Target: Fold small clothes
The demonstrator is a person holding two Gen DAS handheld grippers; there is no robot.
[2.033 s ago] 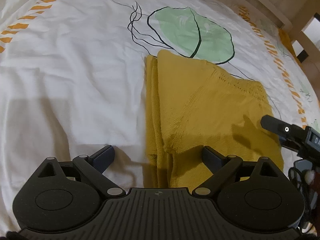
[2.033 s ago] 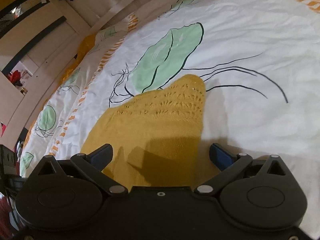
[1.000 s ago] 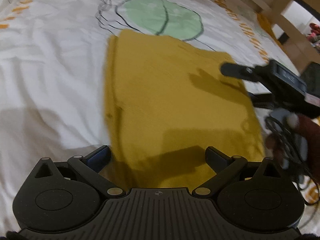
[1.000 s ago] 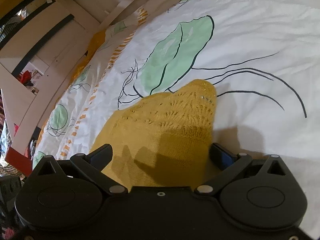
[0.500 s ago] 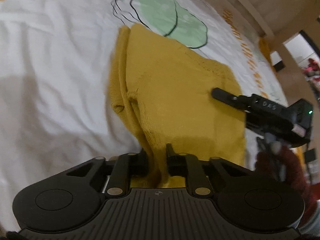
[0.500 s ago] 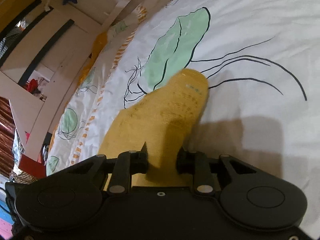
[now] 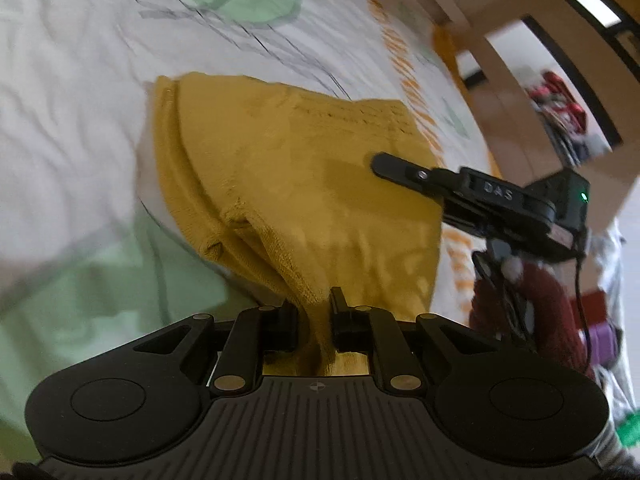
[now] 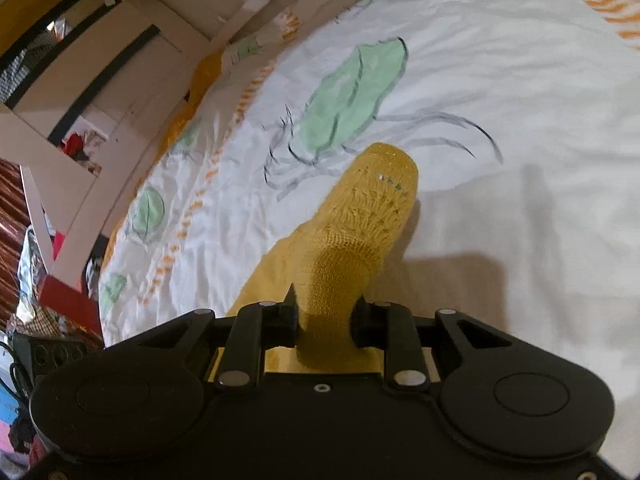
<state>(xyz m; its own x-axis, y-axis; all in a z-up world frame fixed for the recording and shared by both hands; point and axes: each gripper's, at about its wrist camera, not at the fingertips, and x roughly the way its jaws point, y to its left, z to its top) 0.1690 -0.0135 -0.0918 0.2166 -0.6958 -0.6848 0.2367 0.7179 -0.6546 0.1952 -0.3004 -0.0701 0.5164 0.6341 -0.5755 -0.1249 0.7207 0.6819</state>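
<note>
A mustard-yellow knitted garment [image 7: 304, 184] lies on a white bed sheet with green leaf prints. My left gripper [image 7: 314, 314] is shut on its near edge and lifts that edge off the sheet. My right gripper [image 8: 325, 312] is shut on another part of the near edge of the same garment [image 8: 360, 224], which rises bunched between the fingers. The right gripper also shows in the left wrist view [image 7: 472, 194], over the garment's right side.
The bed sheet [image 8: 520, 120] spreads wide to the right and far side. A wooden bed frame [image 7: 500, 72] runs along the sheet's edge. White furniture [image 8: 92, 80] and clutter stand beyond the bed on the left.
Both grippers went from open over the garment's near edge to shut on it. The garment's near edge has since risen off the sheet and bunched up.
</note>
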